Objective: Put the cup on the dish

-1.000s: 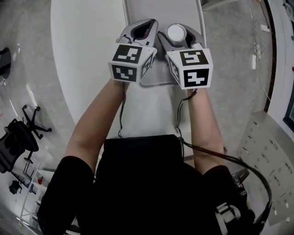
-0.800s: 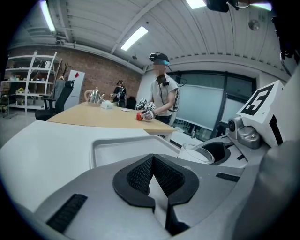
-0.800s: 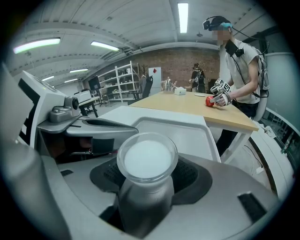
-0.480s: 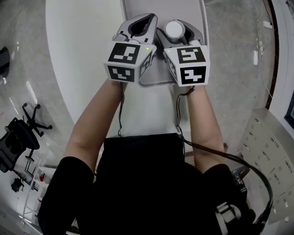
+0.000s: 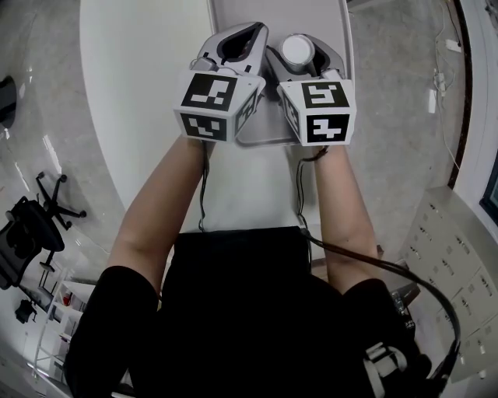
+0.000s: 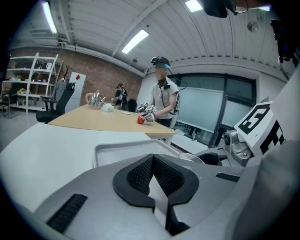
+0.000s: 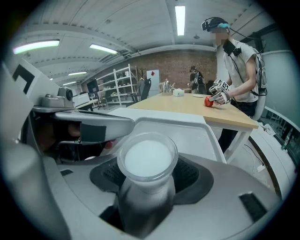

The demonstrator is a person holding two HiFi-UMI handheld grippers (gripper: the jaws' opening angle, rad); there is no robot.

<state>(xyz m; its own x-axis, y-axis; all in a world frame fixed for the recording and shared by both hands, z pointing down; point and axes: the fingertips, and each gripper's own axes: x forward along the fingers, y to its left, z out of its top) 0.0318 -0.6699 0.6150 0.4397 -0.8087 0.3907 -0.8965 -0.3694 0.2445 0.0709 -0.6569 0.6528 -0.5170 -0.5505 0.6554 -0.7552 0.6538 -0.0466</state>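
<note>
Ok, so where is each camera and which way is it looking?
Head view: on the person's head, looking steeply down at forearms, left claw, right claw, tray.
Left gripper view: on the left claw, looking along its shut, empty jaws.
Right gripper view: on the right claw, looking along jaws gripping the cup.
Shared: both gripper views show the tray.

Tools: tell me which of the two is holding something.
The right tool, on the right in the head view: its jaws grip a cup. The left tool is shut with nothing between its jaws.
</note>
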